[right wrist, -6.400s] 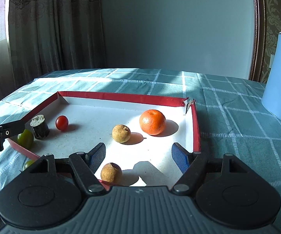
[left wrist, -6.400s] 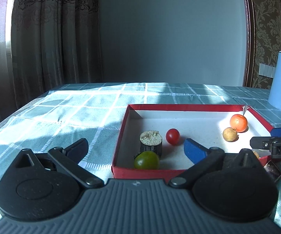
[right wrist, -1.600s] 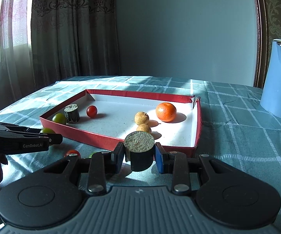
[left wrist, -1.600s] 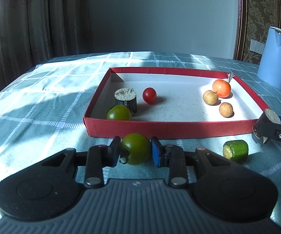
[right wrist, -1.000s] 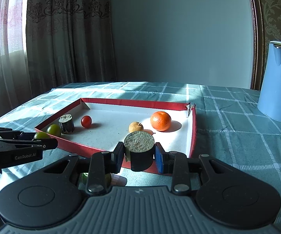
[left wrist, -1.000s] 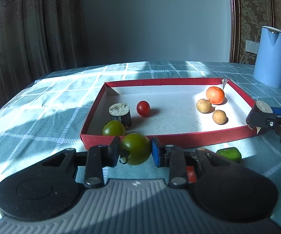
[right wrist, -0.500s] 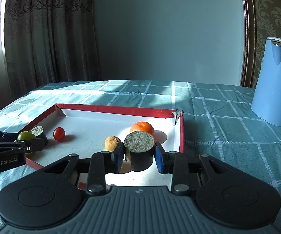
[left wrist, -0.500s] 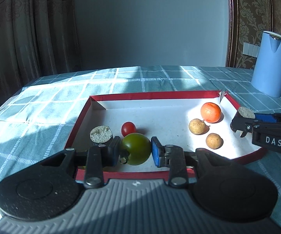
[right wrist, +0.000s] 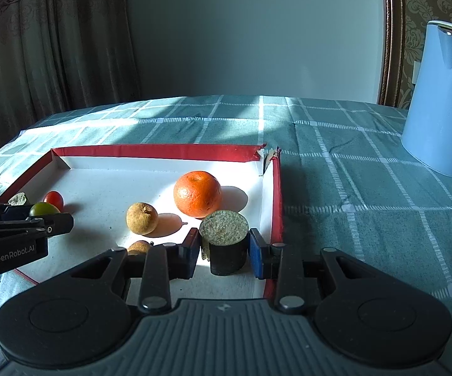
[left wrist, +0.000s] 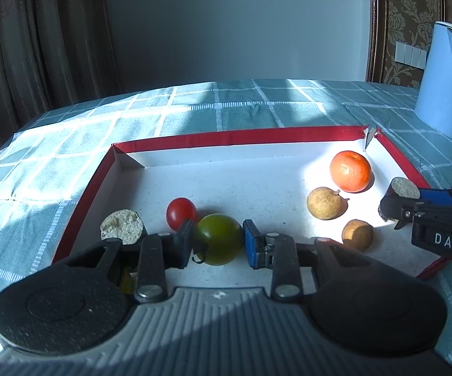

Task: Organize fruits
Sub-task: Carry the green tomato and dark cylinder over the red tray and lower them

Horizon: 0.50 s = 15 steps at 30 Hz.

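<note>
A red-rimmed white tray (left wrist: 226,139) lies on the checked tablecloth. My left gripper (left wrist: 218,240) is shut on a green tomato (left wrist: 219,238) over the tray's near left part. A red cherry tomato (left wrist: 180,213) and a dark cut cylinder piece (left wrist: 122,227) sit just behind and left of it. My right gripper (right wrist: 225,246) is shut on a dark cylinder piece (right wrist: 225,239) with a pale cut top, over the tray's near right corner. An orange (right wrist: 197,198) and two brown round fruits (right wrist: 142,218) lie in the tray.
A blue kettle (right wrist: 442,100) stands on the table at the far right. Curtains hang behind the table on the left. The tray (right wrist: 163,152) has a torn far right corner. Each gripper shows at the edge of the other's view.
Both grippers have moved forward over the tray with their fruits held. The green tomato and the cylinder piece now hang above the tray floor, lower and farther in.
</note>
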Tool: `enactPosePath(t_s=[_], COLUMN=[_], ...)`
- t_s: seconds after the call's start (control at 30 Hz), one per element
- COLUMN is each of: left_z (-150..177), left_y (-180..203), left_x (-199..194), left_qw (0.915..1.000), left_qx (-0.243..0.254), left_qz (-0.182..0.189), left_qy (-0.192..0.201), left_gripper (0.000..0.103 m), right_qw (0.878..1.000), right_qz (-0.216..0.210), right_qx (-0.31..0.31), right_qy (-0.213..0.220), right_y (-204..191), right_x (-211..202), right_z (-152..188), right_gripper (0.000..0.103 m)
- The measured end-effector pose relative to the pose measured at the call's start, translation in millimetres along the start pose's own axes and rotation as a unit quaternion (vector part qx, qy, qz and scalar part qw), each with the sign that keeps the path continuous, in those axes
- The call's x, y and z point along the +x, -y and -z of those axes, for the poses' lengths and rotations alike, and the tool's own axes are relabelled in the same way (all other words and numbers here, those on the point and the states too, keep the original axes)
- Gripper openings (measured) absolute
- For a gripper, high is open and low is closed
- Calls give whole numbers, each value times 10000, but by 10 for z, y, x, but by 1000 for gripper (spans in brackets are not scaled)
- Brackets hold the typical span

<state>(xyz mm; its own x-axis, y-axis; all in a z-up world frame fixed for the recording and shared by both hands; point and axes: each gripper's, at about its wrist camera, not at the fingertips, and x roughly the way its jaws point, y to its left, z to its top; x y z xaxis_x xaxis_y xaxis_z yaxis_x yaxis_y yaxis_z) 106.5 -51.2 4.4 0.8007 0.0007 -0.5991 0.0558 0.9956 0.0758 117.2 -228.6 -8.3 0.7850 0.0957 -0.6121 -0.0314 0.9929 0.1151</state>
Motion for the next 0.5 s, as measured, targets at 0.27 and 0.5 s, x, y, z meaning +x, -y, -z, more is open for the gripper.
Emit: enactPosePath(t_s=[0.27, 0.5], left_z=[0, 2], left_y=[67, 24], left_x=[82, 88], left_qw=[9999, 10000], left_qx=[146, 13], left_qz=[-71, -23], left_qy=[-6, -22], left_gripper=[31, 34], right_qw=[10000, 10000], right_qz=[13, -26], right_qx=[-7, 67], right_qy=[-14, 3], right_y=[-16, 11], right_x=[74, 78], right_z=[-57, -61], right_gripper=[32, 32])
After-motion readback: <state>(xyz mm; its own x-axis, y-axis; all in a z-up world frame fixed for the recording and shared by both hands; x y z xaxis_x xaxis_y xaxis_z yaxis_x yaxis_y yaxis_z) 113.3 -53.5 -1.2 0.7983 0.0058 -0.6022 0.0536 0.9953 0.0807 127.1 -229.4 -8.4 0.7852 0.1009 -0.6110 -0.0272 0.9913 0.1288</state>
